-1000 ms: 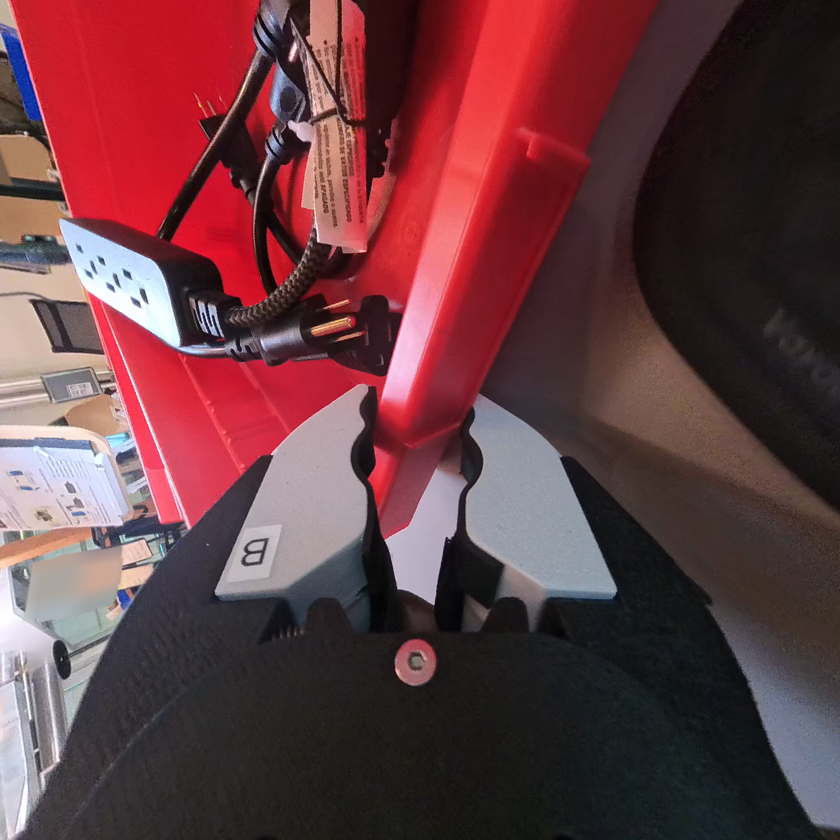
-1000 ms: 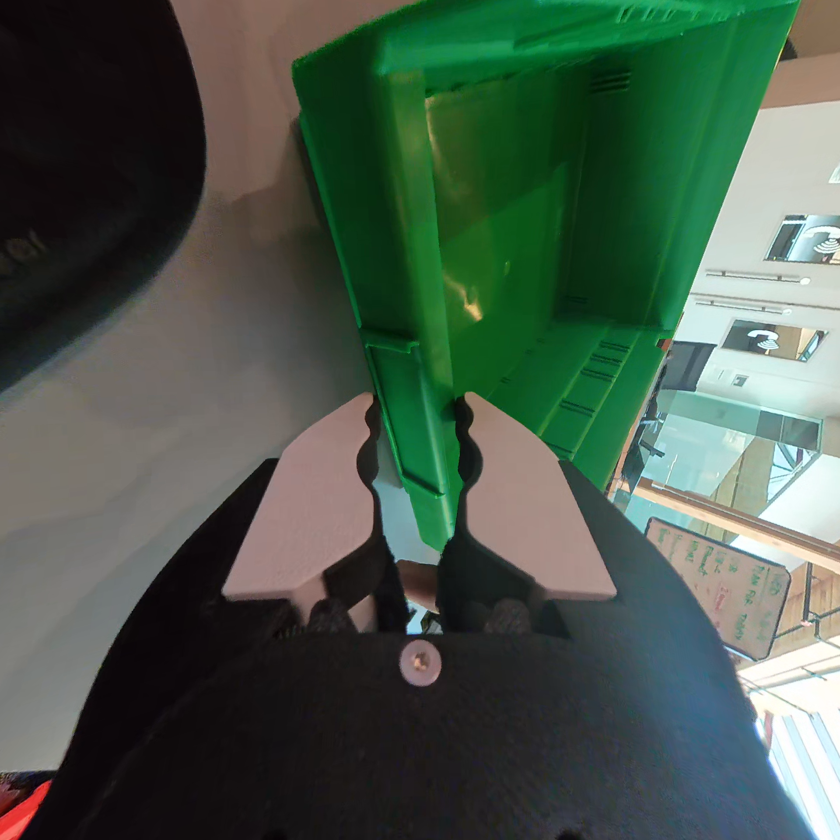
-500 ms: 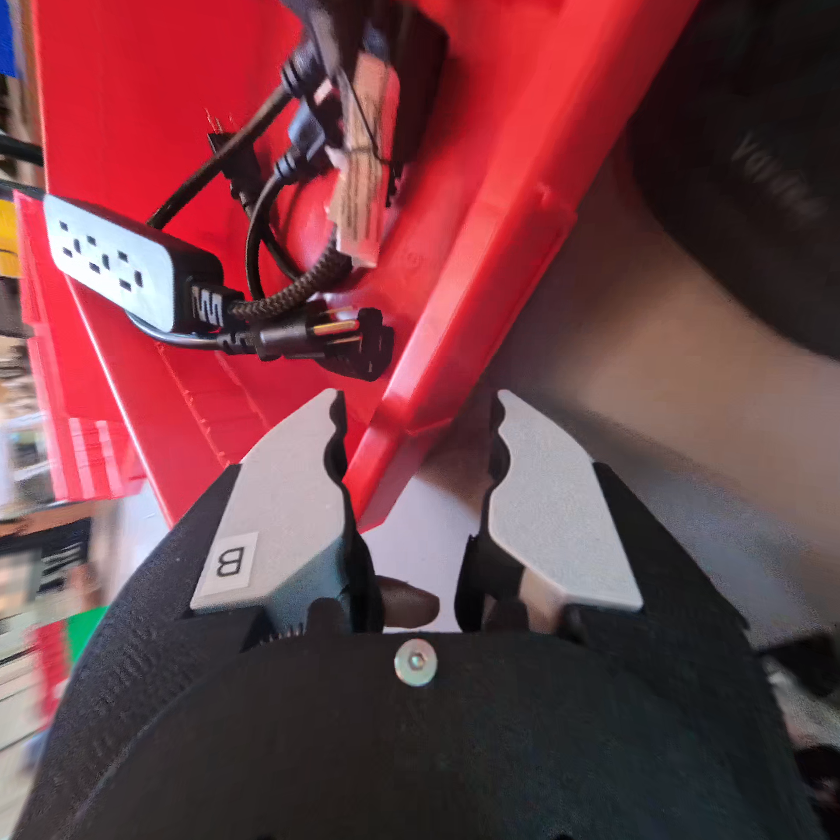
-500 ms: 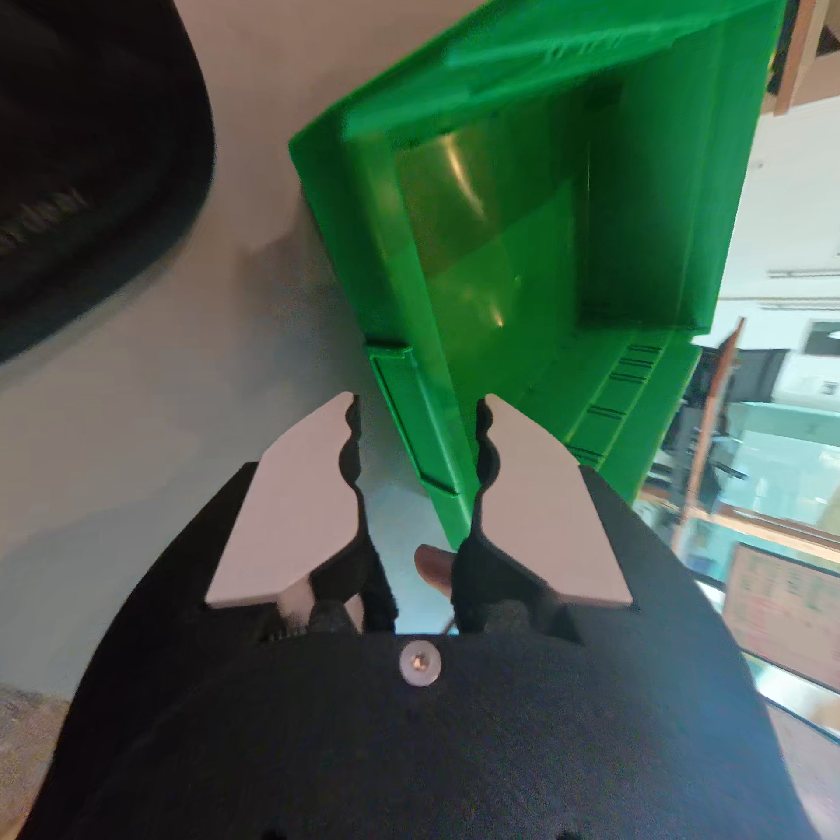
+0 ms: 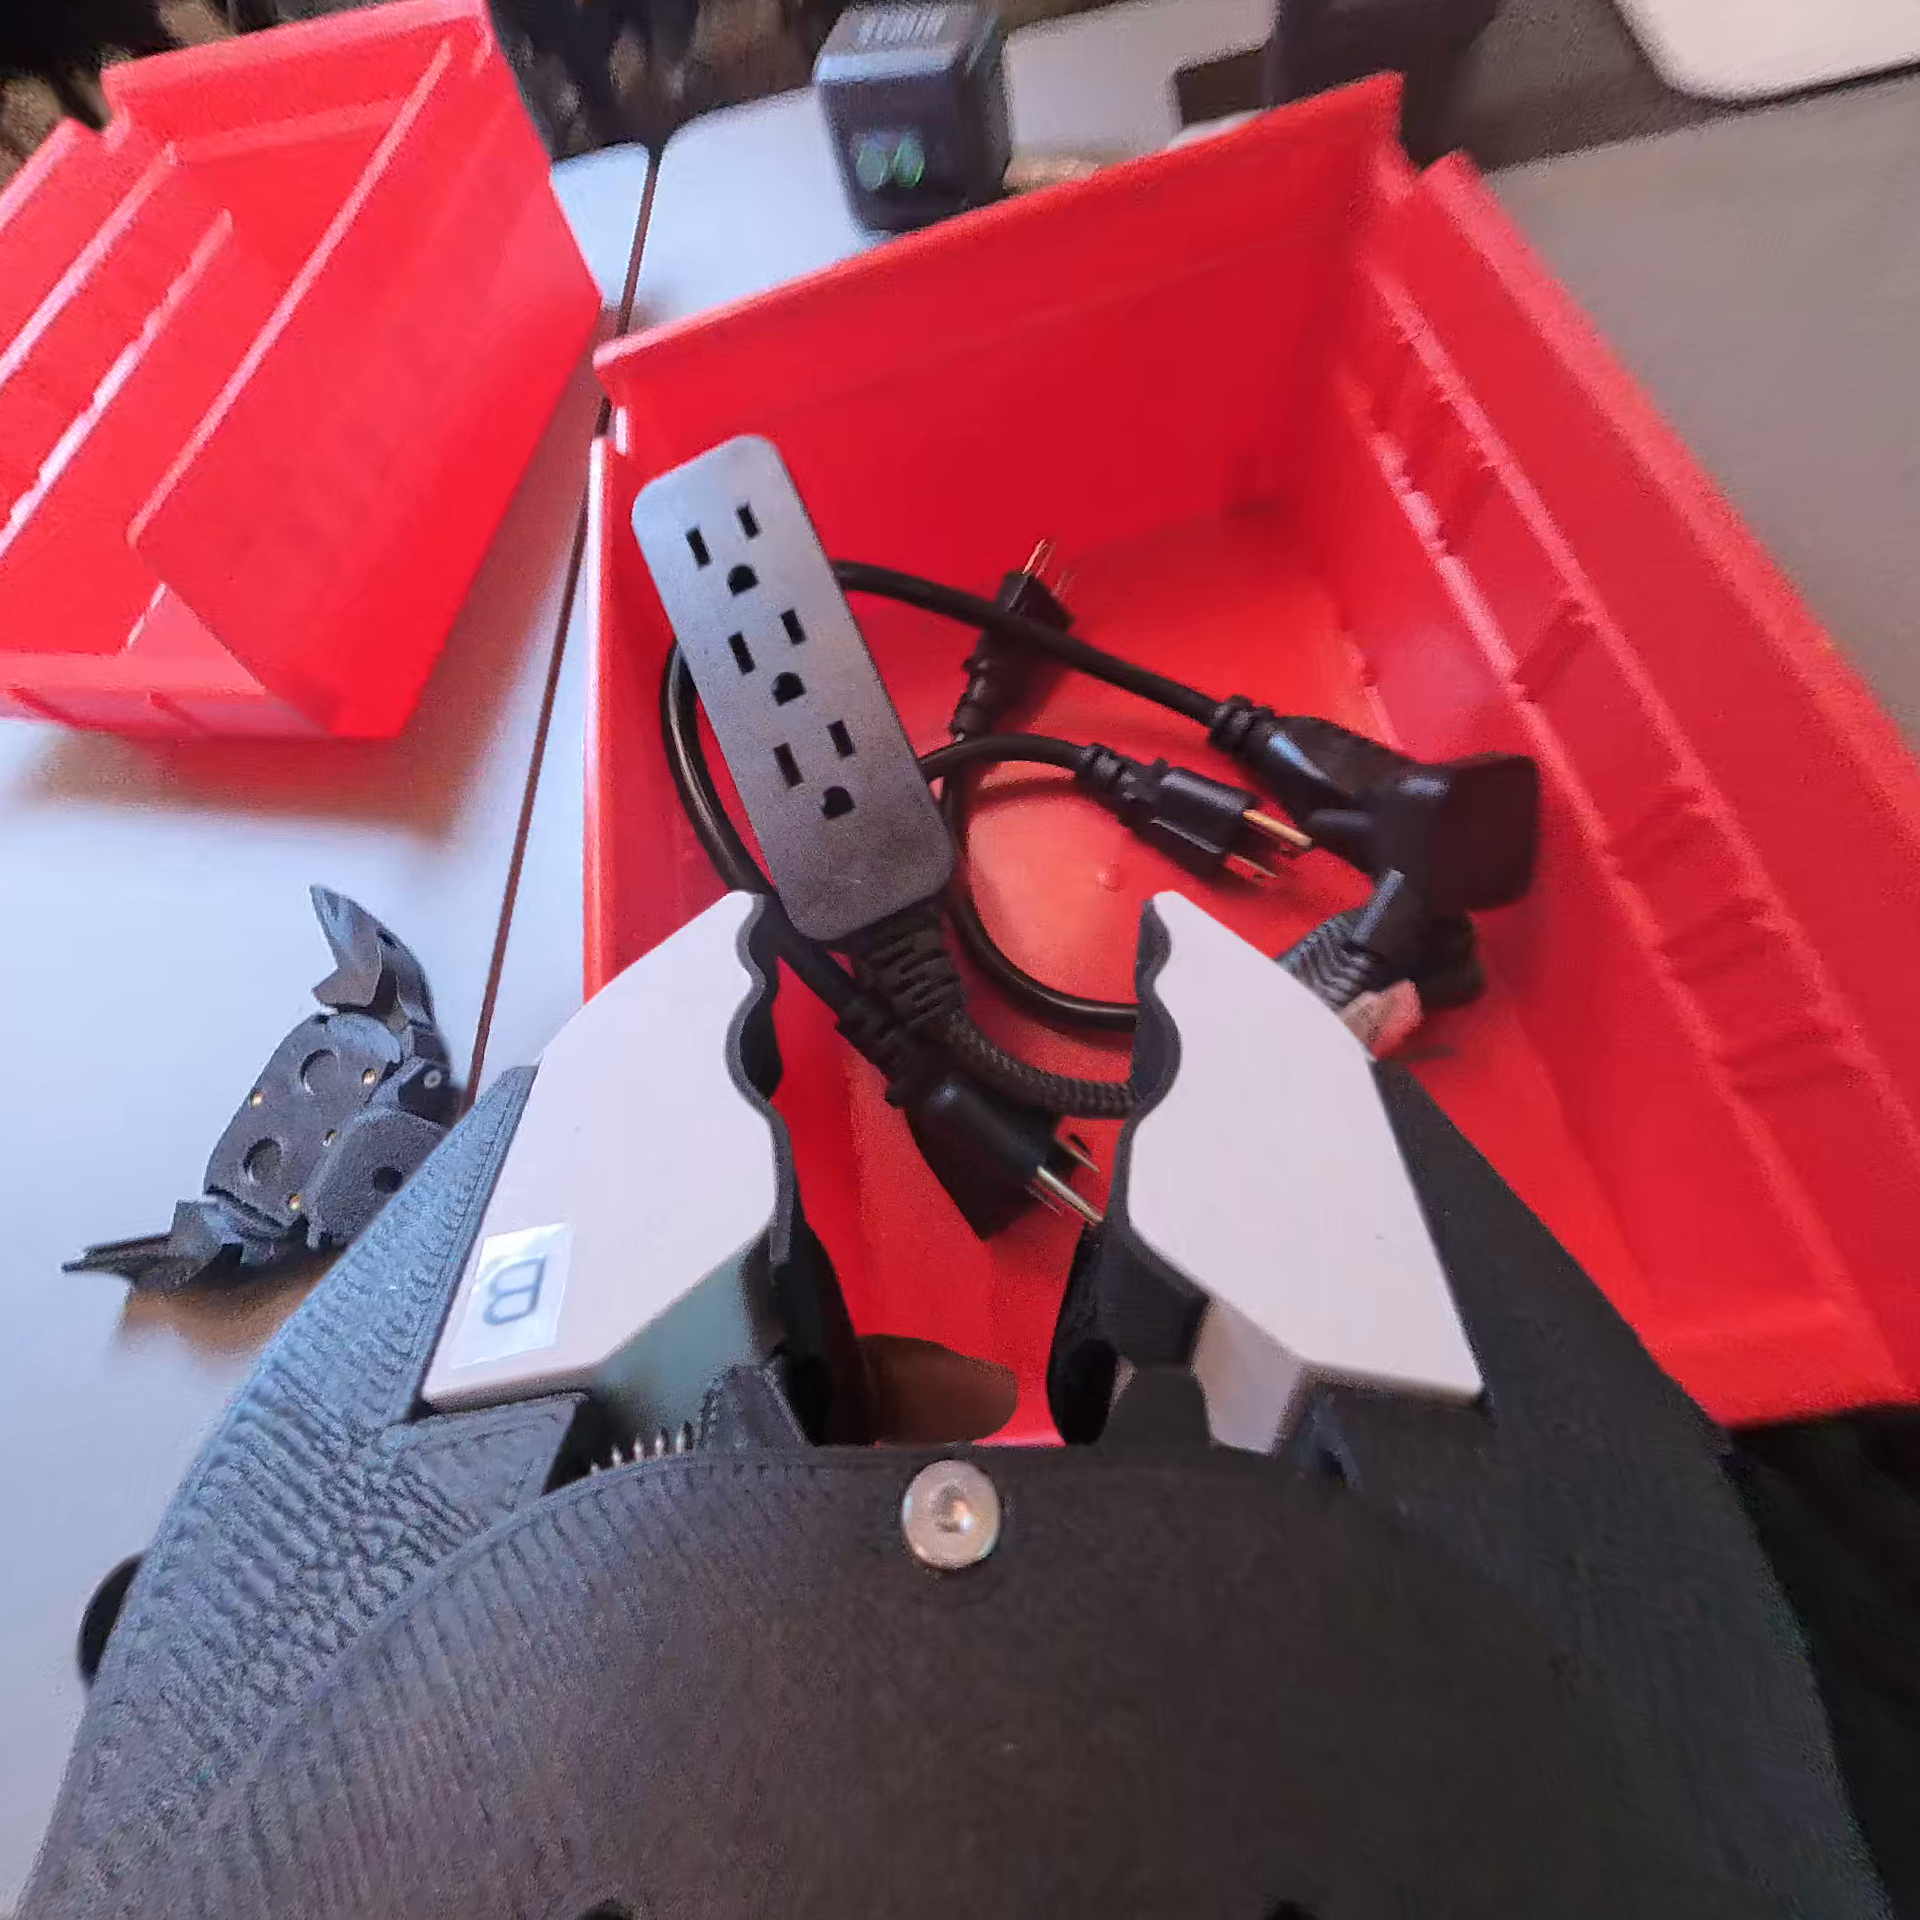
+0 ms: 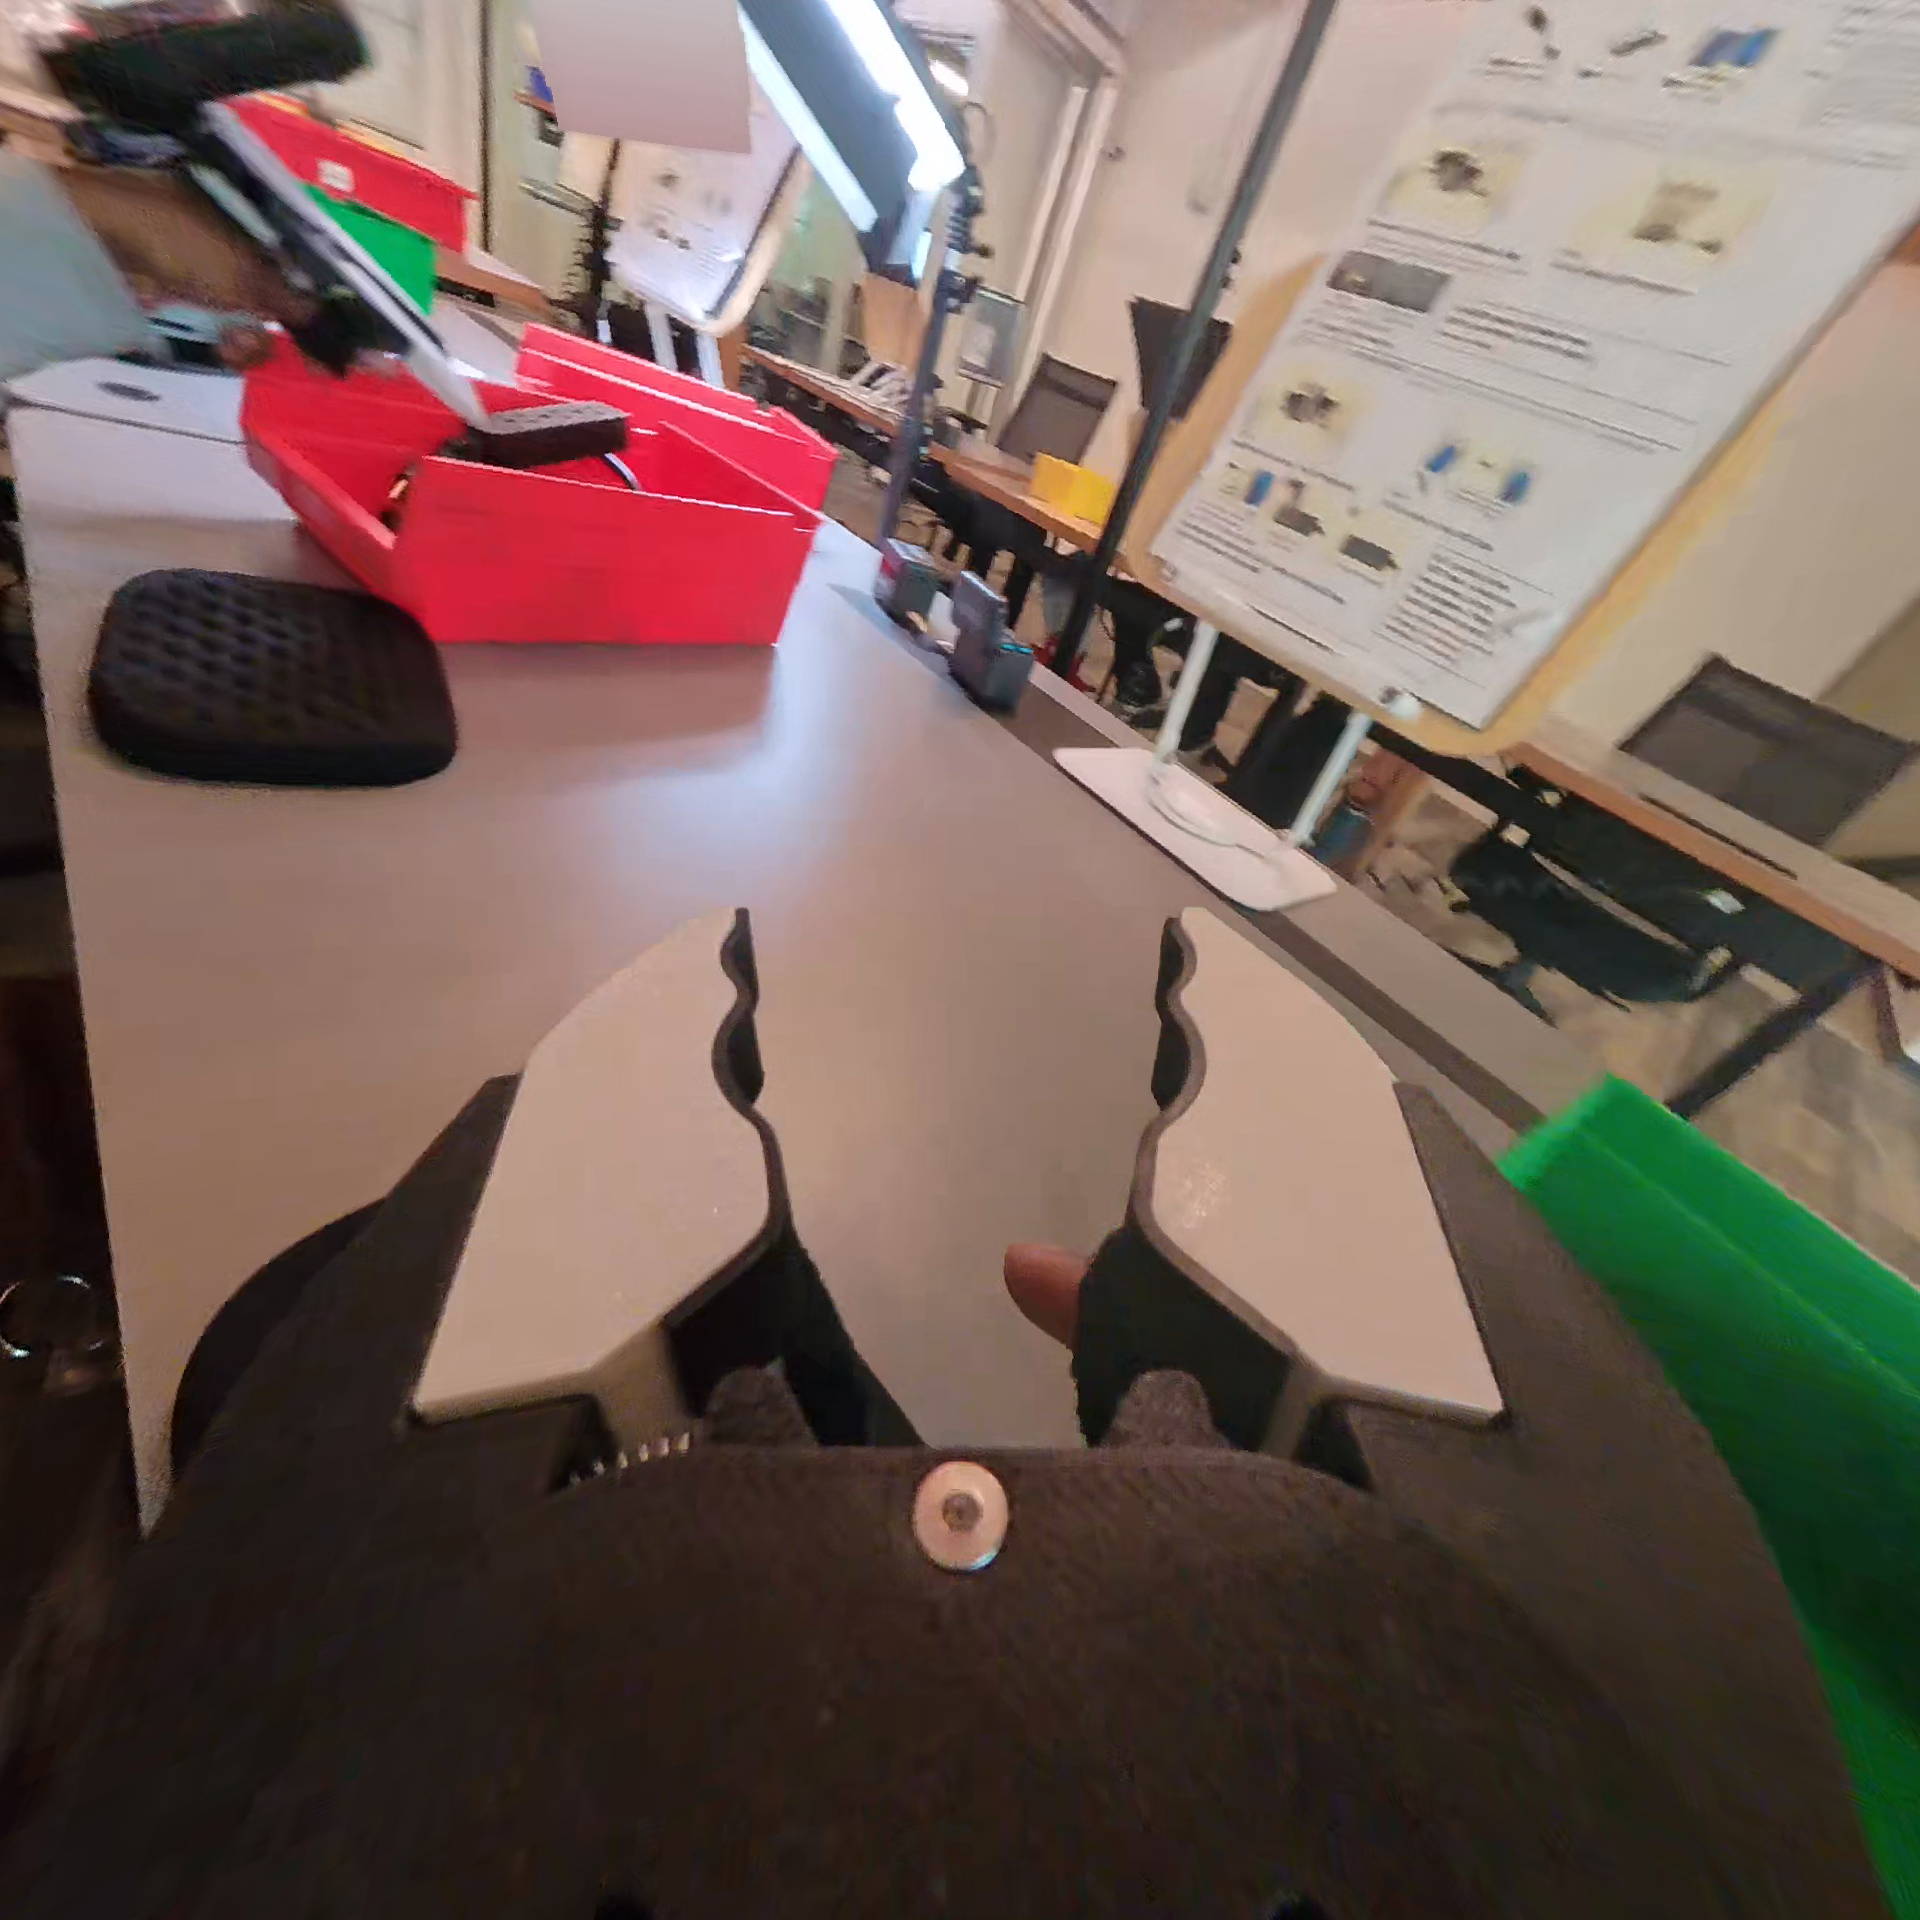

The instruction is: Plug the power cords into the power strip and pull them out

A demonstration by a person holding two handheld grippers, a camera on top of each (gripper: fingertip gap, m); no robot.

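Left hand-held gripper [image 5: 951, 920] spread wide, empty, hanging over near end of red bin [image 5: 1766, 935] on grey tabletop [image 5: 208, 935]. Power strip [image 5: 790, 686] inside bin, black, three outlets facing up, propped tilted toward left wall, all outlets vacant. Braided cord [image 5: 977, 1049] running from strip's near end, ending in three-prong plug [image 5: 997, 1164] lying between the spread fingers [image 5: 644, 1122], not touched. Two more black power cords in bin: one plug [image 5: 1195, 810] with prongs pointing right, mid-bin; another small plug [image 5: 1029, 603] farther back, prongs pointing far. Bulky black connector [image 5: 1423, 821] against right wall. Second red bin [image 5: 312, 416] far left on tabletop, apart from first. Black printed part [image 5: 301, 1122] lying on tabletop left of bin. Small dark box [image 5: 914, 114] beyond bin's far wall.

Right hand-held gripper [image 6: 954, 925] also spread, holding nothing, low over bare tabletop [image 6: 831, 831]. Green bin [image 6: 1714, 1299] just right of it, partly out of frame. Black textured pad [image 6: 270, 675] far left, near red bin [image 6: 582, 551]. Left hand-held gripper [image 6: 312, 229] visible above that bin, blurred. Poster board [image 6: 1507, 343] far right, off the tabletop.
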